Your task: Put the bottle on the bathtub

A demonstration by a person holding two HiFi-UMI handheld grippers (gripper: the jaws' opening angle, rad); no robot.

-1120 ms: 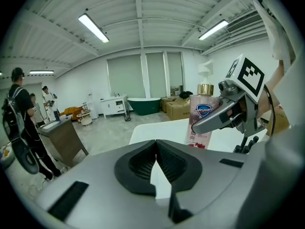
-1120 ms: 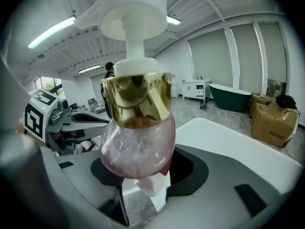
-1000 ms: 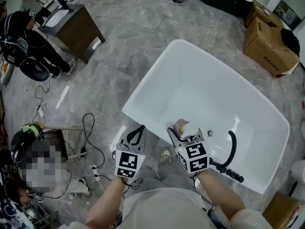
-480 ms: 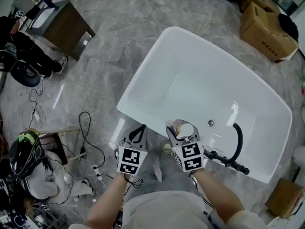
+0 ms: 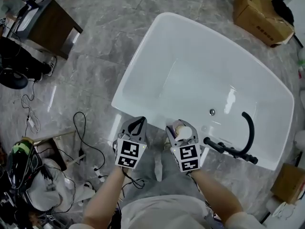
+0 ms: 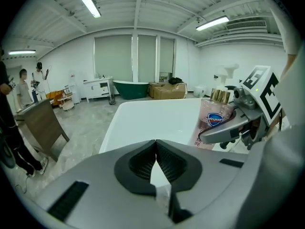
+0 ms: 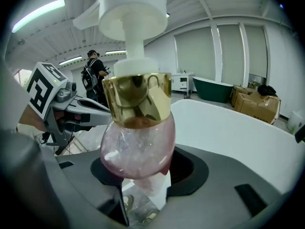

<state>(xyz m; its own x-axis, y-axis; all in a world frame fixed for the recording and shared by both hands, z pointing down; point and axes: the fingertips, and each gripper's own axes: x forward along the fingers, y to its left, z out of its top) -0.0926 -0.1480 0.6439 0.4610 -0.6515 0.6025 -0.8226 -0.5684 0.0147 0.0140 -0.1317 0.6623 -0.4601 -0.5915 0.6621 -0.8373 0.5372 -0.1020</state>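
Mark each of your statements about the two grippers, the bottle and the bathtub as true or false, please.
1. The right gripper grips a pink bottle. True.
2. The left gripper has its jaws wide apart. False: they are together, with nothing between them.
3. The bottle's pump head is black. False: it is white, above a gold collar.
4. A black faucet stands at the white bathtub. True.

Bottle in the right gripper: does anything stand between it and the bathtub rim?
Nothing visible. The right gripper holds the bottle at the bathtub's near rim; the black tap stands off to the right.
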